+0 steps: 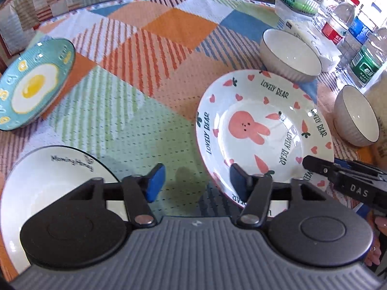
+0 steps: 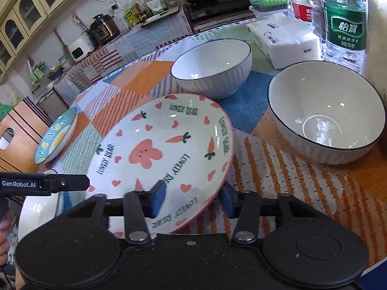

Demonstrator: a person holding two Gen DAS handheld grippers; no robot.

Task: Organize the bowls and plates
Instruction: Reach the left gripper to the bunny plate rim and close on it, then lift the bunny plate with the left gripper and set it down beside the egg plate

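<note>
Plates and bowls all unstacked, spread over checked cloth tabletop (image 1: 150, 48): white rabbit-and-carrot "LOVELY BEAR" plate (image 2: 159, 154) toward near edge, rim tilted up; teal fried-egg plate (image 1: 33, 84) at left edge; white "Morning Honey" plate (image 1: 36, 188) at near-left edge; two ribbed white bowls (image 2: 212, 67) (image 2: 326, 111) toward right edge, beside water bottles (image 2: 343, 19). Right gripper (image 2: 192, 199) pinching rabbit plate's near rim, pads either side. Left gripper (image 1: 196, 181) half-spread over bare cloth, holding nothing. Sorting barely begun; stacking of all pieces left
</note>
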